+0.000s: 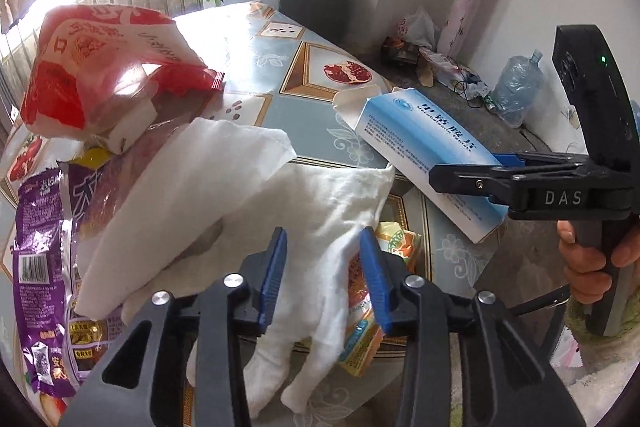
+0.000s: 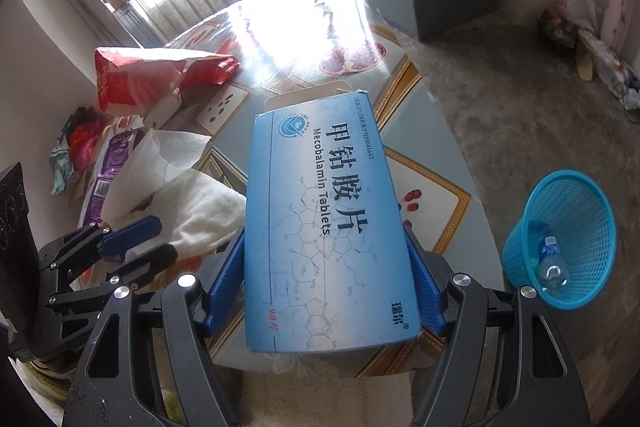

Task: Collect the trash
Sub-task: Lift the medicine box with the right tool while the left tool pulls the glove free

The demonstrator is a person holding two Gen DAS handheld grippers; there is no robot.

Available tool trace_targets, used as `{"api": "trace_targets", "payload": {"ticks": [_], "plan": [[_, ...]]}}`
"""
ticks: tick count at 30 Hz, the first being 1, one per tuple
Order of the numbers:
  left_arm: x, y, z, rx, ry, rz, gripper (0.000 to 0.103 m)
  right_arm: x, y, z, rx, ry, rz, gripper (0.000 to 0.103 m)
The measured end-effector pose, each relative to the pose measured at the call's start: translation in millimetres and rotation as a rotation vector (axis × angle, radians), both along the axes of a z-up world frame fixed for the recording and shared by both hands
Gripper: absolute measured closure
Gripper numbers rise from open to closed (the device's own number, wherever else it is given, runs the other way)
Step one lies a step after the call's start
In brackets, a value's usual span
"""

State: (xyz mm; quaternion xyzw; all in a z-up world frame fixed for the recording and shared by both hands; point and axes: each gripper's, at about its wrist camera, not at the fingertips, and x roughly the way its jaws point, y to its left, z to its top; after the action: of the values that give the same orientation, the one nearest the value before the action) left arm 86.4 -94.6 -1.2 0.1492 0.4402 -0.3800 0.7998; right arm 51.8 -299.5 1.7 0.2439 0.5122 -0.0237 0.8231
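A bright window with vertical bars washes out the back of a cluttered room, and in front of it stands a table (image 2: 436,187) under a glossy blue cloth printed with gold-framed pomegranates. On the bare concrete floor to its right sits a blue mesh wastebasket (image 2: 576,211) with a clear plastic bottle (image 2: 552,263) lying inside. At the table's left a red-and-white snack bag (image 1: 100,67) lies puffed and torn open, with a purple wrapper (image 1: 36,267) flat beside it. White tissue (image 1: 248,211) sprawls crumpled over the wrappers and hangs off the near edge, covering part of a small orange packet (image 1: 396,247). The medicine box (image 2: 328,223) is a flat blue carton printed "Mecobalamin Tablets" over a chemical diagram, its far end flap open and its edges a little scuffed; it is lifted clear above the table's near right part. The right gripper (image 2: 326,291) is clamped on it, one blue pad against each long side. The left gripper (image 1: 324,279) is spread open, its blue pads either side of the hanging tissue without pinching it
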Motion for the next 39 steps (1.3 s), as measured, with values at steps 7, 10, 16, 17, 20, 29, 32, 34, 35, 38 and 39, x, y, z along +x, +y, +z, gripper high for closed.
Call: {"api": "trace_targets", "payload": {"ticks": [7, 10, 16, 17, 20, 29, 32, 34, 35, 38, 39], "plan": [[7, -11, -14, 0.059, -0.008, -0.024, 0.061, 2, 1, -1, -0.008, 0.007, 0.008, 0.034], [10, -10, -15, 0.049, 0.006, -0.01, 0.061, 2, 1, -1, -0.011, 0.008, 0.009, 0.034], [12, -12, -18, 0.071, -0.007, 0.015, 0.069, 2, 1, -2, -0.017, 0.009, 0.01, 0.034], [12, -12, -18, 0.074, -0.009, 0.016, 0.069, 2, 1, -2, -0.018, 0.009, 0.011, 0.034], [12, -12, -18, 0.08, -0.013, 0.024, 0.072, 3, 2, -2, -0.025, 0.012, 0.013, 0.034], [10, -13, -18, 0.093, -0.028, 0.027, 0.074, 5, 3, -3, -0.037, 0.022, 0.015, 0.034], [11, -13, -17, 0.094, -0.03, 0.027, 0.074, 5, 3, -3, -0.037, 0.022, 0.016, 0.034], [11, -13, -17, 0.093, -0.029, 0.028, 0.075, 5, 4, -3, -0.039, 0.024, 0.015, 0.034], [10, -13, -17, 0.093, -0.029, 0.028, 0.075, 5, 4, -4, -0.04, 0.025, 0.016, 0.034], [10, -13, -17, 0.094, -0.029, 0.027, 0.075, 6, 4, -4, -0.04, 0.024, 0.015, 0.034], [10, -14, -17, 0.094, -0.03, 0.028, 0.075, 6, 4, -4, -0.039, 0.024, 0.015, 0.034]]}}
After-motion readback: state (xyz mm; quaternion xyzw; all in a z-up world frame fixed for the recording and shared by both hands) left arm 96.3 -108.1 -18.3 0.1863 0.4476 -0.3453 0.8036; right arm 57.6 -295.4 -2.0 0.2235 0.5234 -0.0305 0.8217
